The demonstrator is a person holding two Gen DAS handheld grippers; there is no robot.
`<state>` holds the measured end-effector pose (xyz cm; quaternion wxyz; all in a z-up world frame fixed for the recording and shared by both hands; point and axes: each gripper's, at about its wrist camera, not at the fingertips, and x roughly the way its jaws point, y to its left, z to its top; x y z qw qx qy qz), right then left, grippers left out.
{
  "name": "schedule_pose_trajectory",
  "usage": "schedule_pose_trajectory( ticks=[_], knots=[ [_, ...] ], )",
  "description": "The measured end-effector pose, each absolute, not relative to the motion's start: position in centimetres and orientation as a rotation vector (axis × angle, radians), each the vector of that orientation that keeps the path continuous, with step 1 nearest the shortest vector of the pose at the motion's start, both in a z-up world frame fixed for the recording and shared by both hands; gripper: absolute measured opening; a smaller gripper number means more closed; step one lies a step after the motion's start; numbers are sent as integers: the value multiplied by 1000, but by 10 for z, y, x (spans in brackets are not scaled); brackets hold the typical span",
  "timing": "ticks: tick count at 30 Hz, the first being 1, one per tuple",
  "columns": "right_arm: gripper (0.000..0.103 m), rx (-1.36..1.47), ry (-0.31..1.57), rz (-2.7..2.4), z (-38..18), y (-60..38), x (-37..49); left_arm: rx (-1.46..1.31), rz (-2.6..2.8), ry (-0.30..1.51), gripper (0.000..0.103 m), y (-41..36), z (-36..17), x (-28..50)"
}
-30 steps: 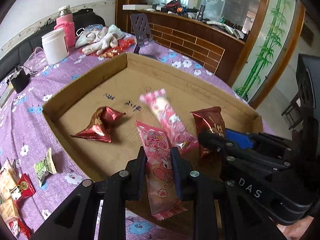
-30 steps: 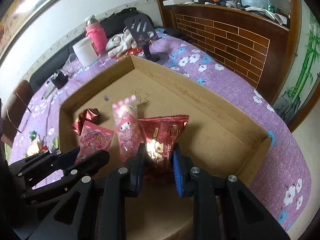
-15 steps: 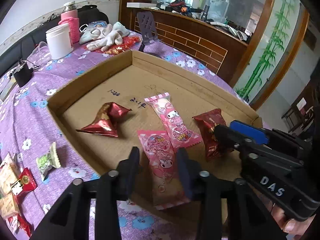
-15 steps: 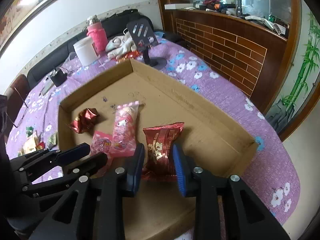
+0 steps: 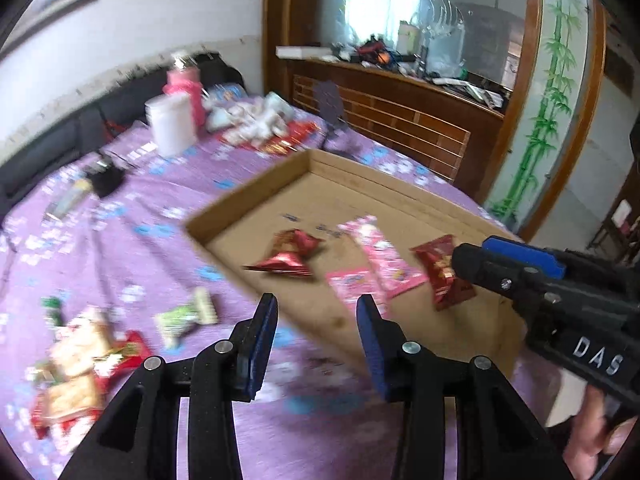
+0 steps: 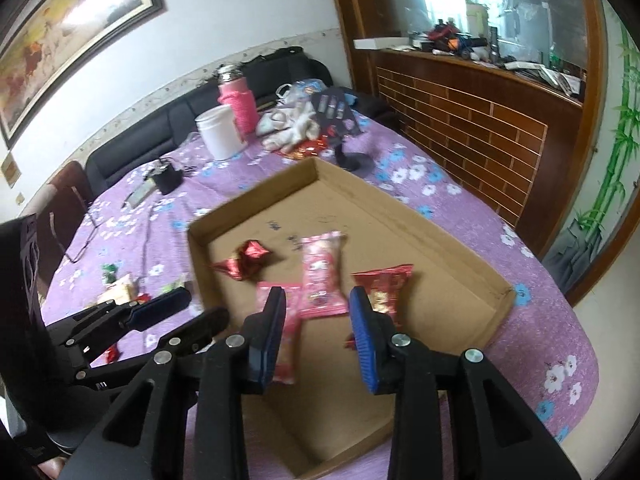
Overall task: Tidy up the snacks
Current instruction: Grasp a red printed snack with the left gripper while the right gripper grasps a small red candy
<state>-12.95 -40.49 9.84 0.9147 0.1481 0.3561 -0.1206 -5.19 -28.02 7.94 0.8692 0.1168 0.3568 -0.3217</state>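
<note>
A shallow cardboard tray on the purple flowered table holds a crumpled red wrapper, two pink snack packs and a red pack. My left gripper is open and empty, above the tray's near-left edge. My right gripper is open and empty, above the tray's near part, over the pink and red packs. Loose snacks and a green candy lie on the table left of the tray.
A white jar, pink bottle, white cloth bundle and black phone stand stand beyond the tray. A black box with cables lies at the left. A wooden counter runs along the right.
Both grippers let go of their packs, opened and drew back and up. The left one swung left toward the loose snacks. The pink and red packs now lie in the tray.
</note>
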Motion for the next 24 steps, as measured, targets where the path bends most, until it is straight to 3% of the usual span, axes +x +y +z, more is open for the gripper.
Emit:
schedule_pose_trajectory(
  ticks=[10,24],
  knots=[
    [33,247,775,-128,97,-347,-112,248,-537,660,53,-193,95,-51],
    [33,212,884,36,70,-281,-90,85,-394,863,53,-26,67,-2]
  ],
)
